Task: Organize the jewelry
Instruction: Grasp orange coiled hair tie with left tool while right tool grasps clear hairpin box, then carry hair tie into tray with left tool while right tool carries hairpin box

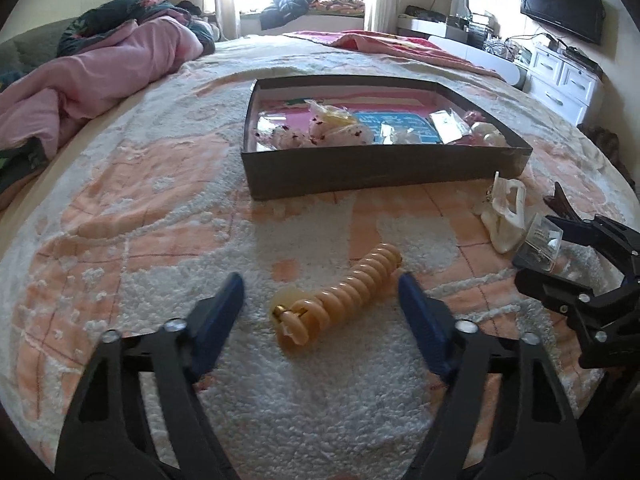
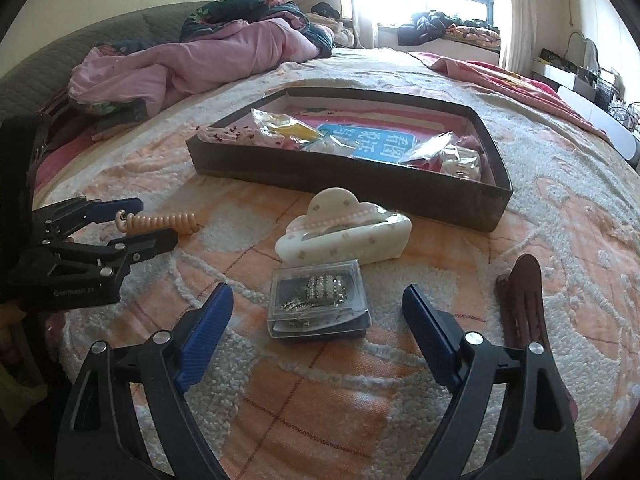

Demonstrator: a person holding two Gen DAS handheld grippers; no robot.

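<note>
A peach spiral hair tie (image 1: 340, 294) lies on the bed blanket between the fingers of my open left gripper (image 1: 322, 284); it also shows in the right wrist view (image 2: 160, 222). A clear plastic jewelry case (image 2: 318, 304) lies between the fingers of my open right gripper (image 2: 318, 298); it also shows in the left wrist view (image 1: 540, 246). A white cloud-shaped hair claw (image 2: 344, 232) sits just beyond the case. A brown hair clip (image 2: 520, 304) lies by the right finger. A dark shallow box (image 1: 384, 170) holds several bagged accessories.
A pink quilt (image 1: 80, 80) is heaped at the bed's far left. A pink-red cover (image 2: 500, 76) lies at the far right. White drawers (image 1: 560, 80) and a wall TV (image 1: 562, 4) stand past the bed's right edge.
</note>
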